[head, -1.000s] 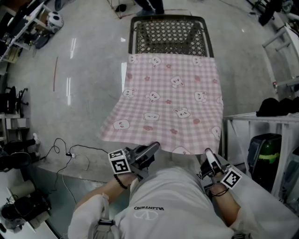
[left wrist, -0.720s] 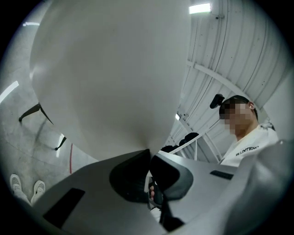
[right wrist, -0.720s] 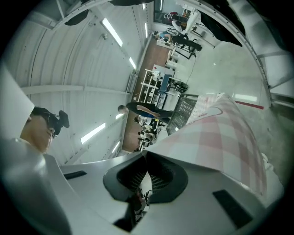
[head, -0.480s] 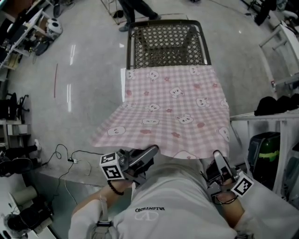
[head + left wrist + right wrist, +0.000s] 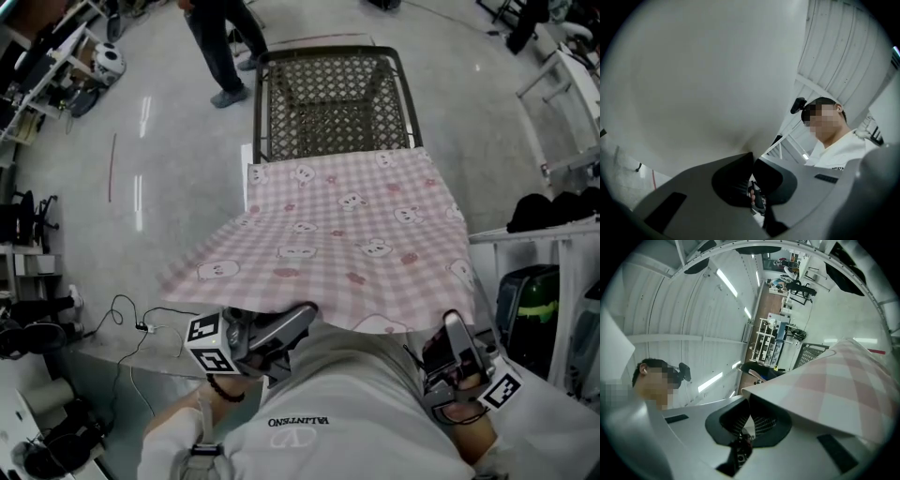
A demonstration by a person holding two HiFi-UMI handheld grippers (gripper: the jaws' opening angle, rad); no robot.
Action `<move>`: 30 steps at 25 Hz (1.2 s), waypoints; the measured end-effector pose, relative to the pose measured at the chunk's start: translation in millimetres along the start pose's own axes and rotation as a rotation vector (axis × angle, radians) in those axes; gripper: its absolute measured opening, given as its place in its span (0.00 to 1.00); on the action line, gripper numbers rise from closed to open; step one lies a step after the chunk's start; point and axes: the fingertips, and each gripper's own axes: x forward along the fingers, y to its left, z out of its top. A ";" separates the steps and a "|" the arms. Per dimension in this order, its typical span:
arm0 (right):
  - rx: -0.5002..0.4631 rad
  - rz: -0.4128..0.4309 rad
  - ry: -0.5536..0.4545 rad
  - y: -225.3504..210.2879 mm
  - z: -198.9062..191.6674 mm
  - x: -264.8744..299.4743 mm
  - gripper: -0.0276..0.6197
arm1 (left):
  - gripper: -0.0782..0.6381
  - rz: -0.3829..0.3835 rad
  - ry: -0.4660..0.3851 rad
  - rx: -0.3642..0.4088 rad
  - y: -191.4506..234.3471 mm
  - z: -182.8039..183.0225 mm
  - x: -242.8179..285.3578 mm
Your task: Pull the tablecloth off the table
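Where the tablecloth hangs nearest, left tool and right tool clamp its edge.

Tablecloth farther off the table

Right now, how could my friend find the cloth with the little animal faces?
Find the dark mesh table on the shiny grey floor. The tablecloth stretches from it to the left gripper and right gripper, whose jaws pinch its near edge. Nothing else is pink checked with small white animal faces.
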 end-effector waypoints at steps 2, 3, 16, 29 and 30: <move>-0.013 0.020 -0.006 12.2 4.1 -0.2 0.06 | 0.11 -0.031 -0.006 0.017 -10.8 4.5 4.1; -0.020 0.029 -0.008 19.3 5.7 -0.7 0.06 | 0.11 -0.047 -0.009 0.025 -17.1 6.8 5.7; -0.099 0.108 -0.035 65.8 7.6 -14.1 0.06 | 0.11 -0.163 -0.009 0.101 -53.5 14.7 14.0; -0.089 0.119 -0.041 80.6 7.9 -24.0 0.06 | 0.11 -0.236 -0.027 0.092 -67.4 19.7 19.9; -0.092 0.119 -0.046 82.9 7.8 -22.9 0.06 | 0.11 -0.241 -0.026 0.088 -67.9 19.5 20.7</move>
